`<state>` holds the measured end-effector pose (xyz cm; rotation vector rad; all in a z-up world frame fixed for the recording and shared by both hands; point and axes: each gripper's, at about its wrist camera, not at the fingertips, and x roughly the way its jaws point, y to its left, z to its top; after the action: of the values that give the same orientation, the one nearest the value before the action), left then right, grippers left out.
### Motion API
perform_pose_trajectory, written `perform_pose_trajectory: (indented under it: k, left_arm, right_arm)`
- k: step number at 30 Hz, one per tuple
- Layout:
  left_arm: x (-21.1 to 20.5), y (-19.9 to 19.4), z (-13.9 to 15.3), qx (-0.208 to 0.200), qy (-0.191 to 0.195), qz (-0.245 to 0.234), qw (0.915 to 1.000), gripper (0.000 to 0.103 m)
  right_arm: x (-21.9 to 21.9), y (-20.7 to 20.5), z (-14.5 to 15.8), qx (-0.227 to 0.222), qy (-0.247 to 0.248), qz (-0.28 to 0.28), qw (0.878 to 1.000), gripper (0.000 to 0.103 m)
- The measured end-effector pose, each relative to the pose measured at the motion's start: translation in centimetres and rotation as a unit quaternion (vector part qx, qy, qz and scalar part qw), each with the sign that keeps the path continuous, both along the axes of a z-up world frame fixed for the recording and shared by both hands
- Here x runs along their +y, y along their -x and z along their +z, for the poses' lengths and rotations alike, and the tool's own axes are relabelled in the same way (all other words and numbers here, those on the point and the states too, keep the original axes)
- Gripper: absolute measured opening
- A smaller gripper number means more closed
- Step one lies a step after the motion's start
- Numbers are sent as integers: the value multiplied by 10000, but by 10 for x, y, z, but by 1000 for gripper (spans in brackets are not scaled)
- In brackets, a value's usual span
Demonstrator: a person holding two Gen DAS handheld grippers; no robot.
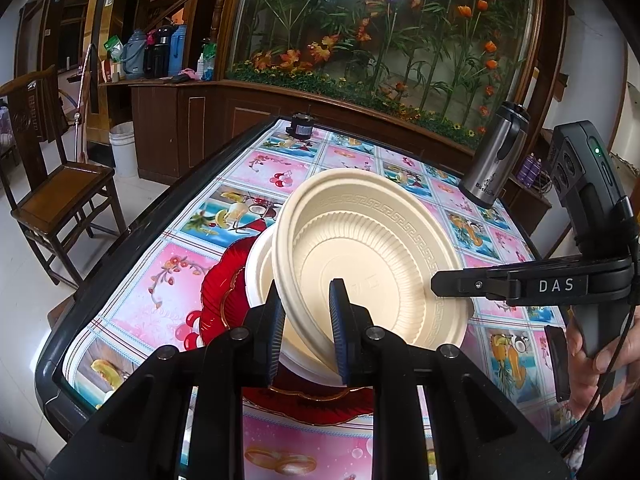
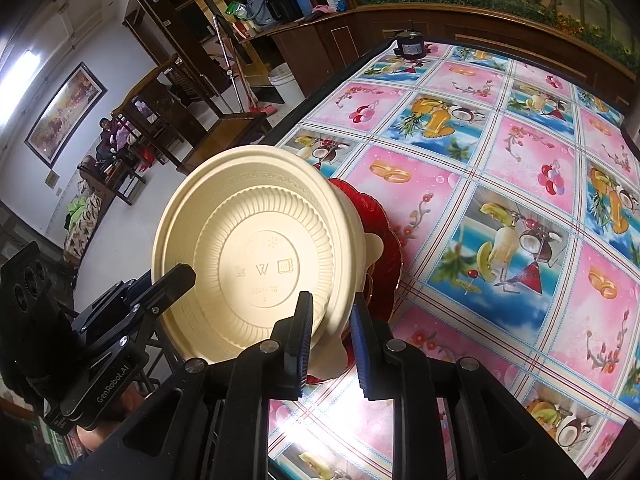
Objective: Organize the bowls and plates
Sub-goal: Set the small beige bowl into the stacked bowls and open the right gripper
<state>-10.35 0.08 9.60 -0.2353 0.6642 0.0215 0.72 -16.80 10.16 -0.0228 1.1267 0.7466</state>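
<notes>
A cream ribbed plastic bowl (image 1: 372, 252) is held tilted above a second cream bowl (image 1: 258, 276) that sits on a red plate (image 1: 218, 296) on the table. My left gripper (image 1: 306, 328) is shut on the near rim of the tilted bowl. In the right wrist view the same bowl (image 2: 256, 260) shows its inside, with the lower cream bowl (image 2: 360, 252) and the red plate (image 2: 380, 224) behind it. My right gripper (image 2: 330, 344) is shut on the bowl's rim from the other side. Each gripper shows in the other's view, the right (image 1: 444, 284) and the left (image 2: 176, 276).
The table wears a pink and blue fruit-print cloth (image 2: 500, 184). A steel thermos (image 1: 496, 156) stands at the right edge and a small black device (image 1: 300, 126) at the far edge. A wooden chair (image 1: 60, 188) stands left of the table.
</notes>
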Motion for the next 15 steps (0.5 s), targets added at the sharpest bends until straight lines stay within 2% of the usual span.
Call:
perform_pose_trajectory:
  k: [15]
  left_arm:
    - [1,1,0,16,17,6,10000,18]
  right_arm:
    - [-1,4,5,-38,-74,48,10000,30]
